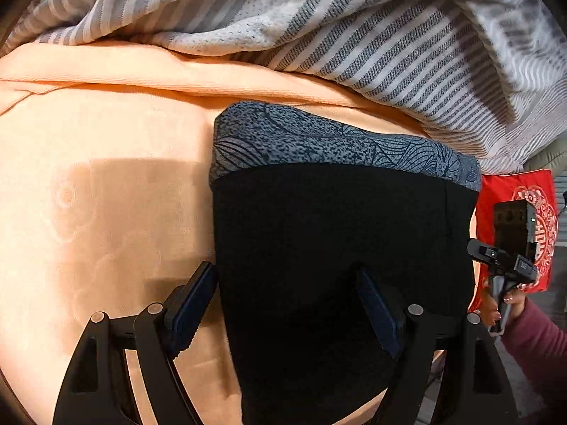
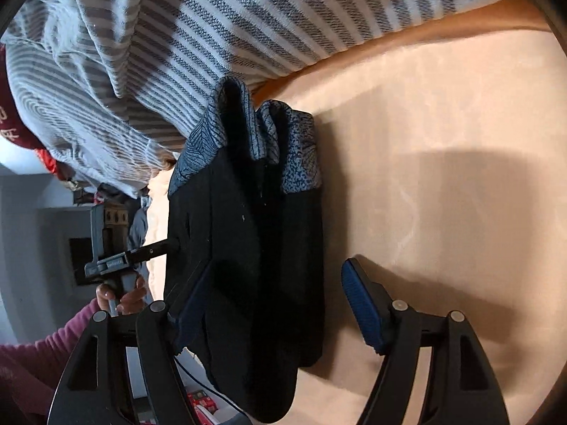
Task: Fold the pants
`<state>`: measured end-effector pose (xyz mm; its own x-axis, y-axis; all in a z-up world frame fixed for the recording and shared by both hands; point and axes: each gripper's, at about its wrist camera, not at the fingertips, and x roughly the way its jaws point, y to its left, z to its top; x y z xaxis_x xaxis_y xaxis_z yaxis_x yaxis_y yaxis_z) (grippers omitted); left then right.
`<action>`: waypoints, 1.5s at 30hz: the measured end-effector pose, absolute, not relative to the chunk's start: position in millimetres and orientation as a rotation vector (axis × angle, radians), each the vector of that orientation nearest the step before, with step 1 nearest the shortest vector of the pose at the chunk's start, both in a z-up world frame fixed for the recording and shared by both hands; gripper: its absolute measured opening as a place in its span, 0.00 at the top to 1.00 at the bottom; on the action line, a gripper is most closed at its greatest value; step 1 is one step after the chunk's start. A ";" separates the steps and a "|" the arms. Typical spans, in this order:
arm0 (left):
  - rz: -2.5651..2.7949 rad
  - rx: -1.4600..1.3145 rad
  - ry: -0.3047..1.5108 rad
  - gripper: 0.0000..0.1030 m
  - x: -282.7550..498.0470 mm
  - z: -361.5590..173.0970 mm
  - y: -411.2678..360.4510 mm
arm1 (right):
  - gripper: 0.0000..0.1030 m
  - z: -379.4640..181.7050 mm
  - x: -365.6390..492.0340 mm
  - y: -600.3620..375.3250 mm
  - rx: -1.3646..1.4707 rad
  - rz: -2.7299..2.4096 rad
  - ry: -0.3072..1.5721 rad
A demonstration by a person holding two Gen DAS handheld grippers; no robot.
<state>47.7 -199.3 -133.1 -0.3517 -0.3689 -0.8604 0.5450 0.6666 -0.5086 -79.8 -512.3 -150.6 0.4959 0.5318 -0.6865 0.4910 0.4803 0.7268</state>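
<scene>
The black pants [image 1: 336,248] lie folded on the peach bed sheet [image 1: 106,177], their grey patterned waistband [image 1: 319,141] at the far end. My left gripper [image 1: 287,304] is open, its fingers straddling the pants' left edge. The right gripper [image 1: 510,258] shows at the pants' right side, held in a hand. In the right wrist view the pants [image 2: 255,248] look bunched, with the waistband [image 2: 248,131] on top. My right gripper [image 2: 280,304] is open around their lower part. The left gripper [image 2: 117,258] is seen at the pants' far edge.
A grey-and-white striped blanket [image 1: 389,35] is heaped along the back of the bed, also in the right wrist view [image 2: 177,35]. A red cushion [image 1: 514,191] lies at the right. A pink-sleeved arm [image 1: 538,347] holds the right gripper. The bed edge and room floor show in the right wrist view [image 2: 35,230].
</scene>
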 end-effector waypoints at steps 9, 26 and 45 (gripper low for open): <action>-0.965 0.052 1.724 0.11 52.0 -151.3 -195.5 | 0.23 -163.6 -53.5 -499.7 1.163 0.106 1.131; -0.884 0.050 1.557 0.34 12.4 -69.4 -168.2 | 0.54 -104.5 -73.6 -484.8 1.212 0.096 1.081; -0.738 0.187 1.552 0.25 -89.4 -73.2 -125.3 | 0.44 -108.5 -164.6 -426.8 1.123 -0.052 1.230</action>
<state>-89.4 -125.3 -73.2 -0.1441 -0.3093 -0.9400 0.5339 0.7755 -0.3370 -164.6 -426.8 -108.5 0.4017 0.5140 -0.7579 0.5758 0.5018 0.6455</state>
